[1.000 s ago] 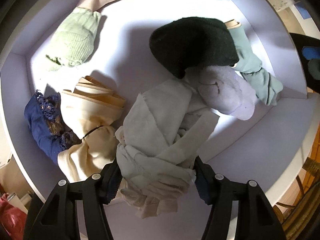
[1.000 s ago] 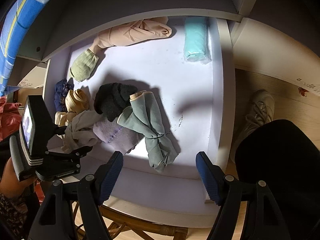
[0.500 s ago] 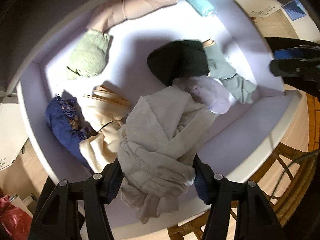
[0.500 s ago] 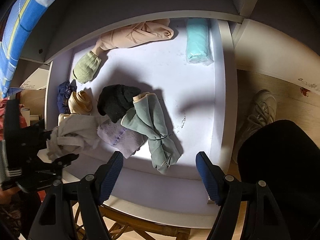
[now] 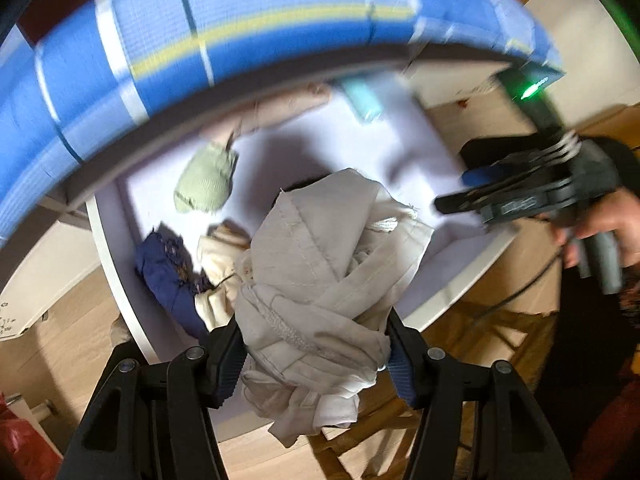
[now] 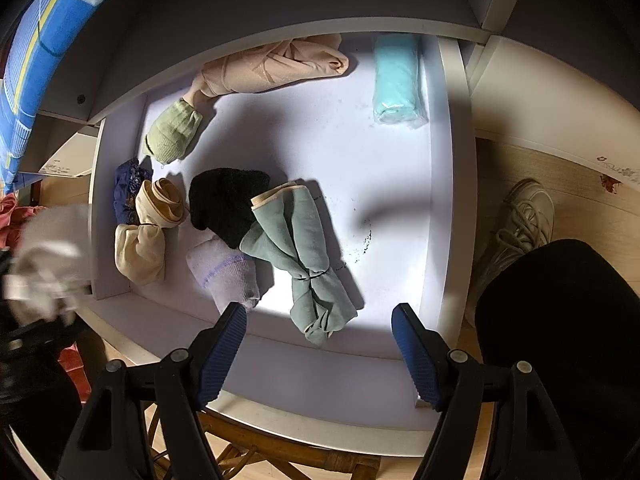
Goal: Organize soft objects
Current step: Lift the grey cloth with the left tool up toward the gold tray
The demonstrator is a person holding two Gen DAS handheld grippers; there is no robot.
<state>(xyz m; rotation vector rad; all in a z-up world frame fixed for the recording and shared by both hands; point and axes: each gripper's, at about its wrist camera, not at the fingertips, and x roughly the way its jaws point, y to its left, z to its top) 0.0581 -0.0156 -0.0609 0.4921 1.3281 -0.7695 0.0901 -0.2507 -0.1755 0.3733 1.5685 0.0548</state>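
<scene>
Left tongs [image 5: 314, 354]: pinching beige cloth bundle [image 5: 320, 276], lifted above drawer [image 6: 360, 376] front edge, 6 o'clock | Right tongs [image 6: 318, 346]: spread, empty | Handling: light, limp, loosely knotted; grip the thick central knot, as loose tails may slip.

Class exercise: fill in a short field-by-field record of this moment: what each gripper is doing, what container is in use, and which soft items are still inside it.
left gripper: shut on beige cloth bundle, held above the drawer's front edge
right gripper: open, holding nothing, over the drawer's front
container: white drawer, pulled out
items in drawer: black sock, grey-green knotted cloth, lavender sock, cream roll, navy cloth, light green sock, pink cloth, turquoise roll
</scene>
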